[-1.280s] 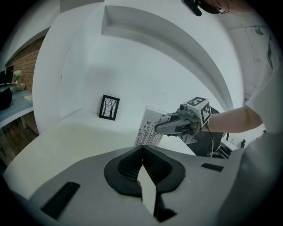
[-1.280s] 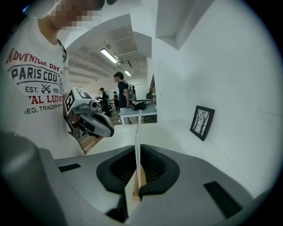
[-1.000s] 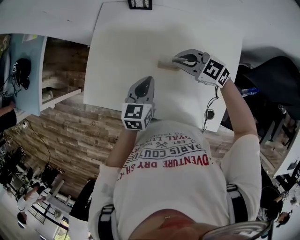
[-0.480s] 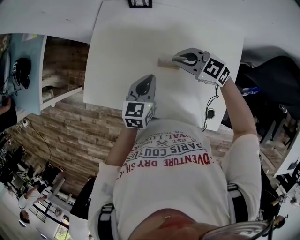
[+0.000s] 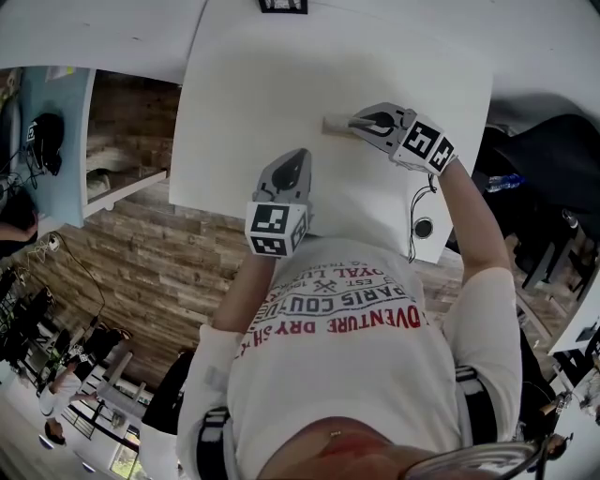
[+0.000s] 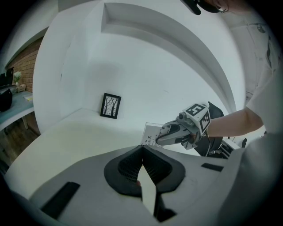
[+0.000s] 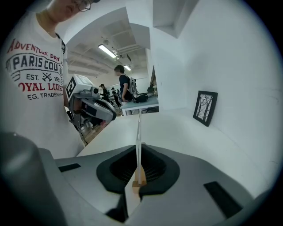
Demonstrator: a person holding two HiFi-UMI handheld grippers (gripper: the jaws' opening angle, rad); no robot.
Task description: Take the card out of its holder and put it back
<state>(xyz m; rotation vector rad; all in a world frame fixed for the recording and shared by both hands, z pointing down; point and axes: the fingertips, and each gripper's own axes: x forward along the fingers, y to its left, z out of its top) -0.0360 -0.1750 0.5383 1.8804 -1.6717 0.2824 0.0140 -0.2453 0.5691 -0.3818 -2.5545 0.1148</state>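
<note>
A small wooden holder lies on the white table. My right gripper is right over it, shut on the thin clear card, which I see edge-on between the jaws. The card's lower edge meets the wooden holder; whether it sits in the slot I cannot tell. From the left gripper view the printed card stands upright in the right gripper. My left gripper hovers near the table's front edge, shut and holding nothing.
A small black-framed picture leans at the table's far edge, also visible as the picture against the white wall. A cable and round grommet sit at the table's near right corner. Wooden floor lies left of the table.
Almost nothing: the head view shifted slightly. The right gripper stays shut on the card at the holder, and the left gripper holds its place.
</note>
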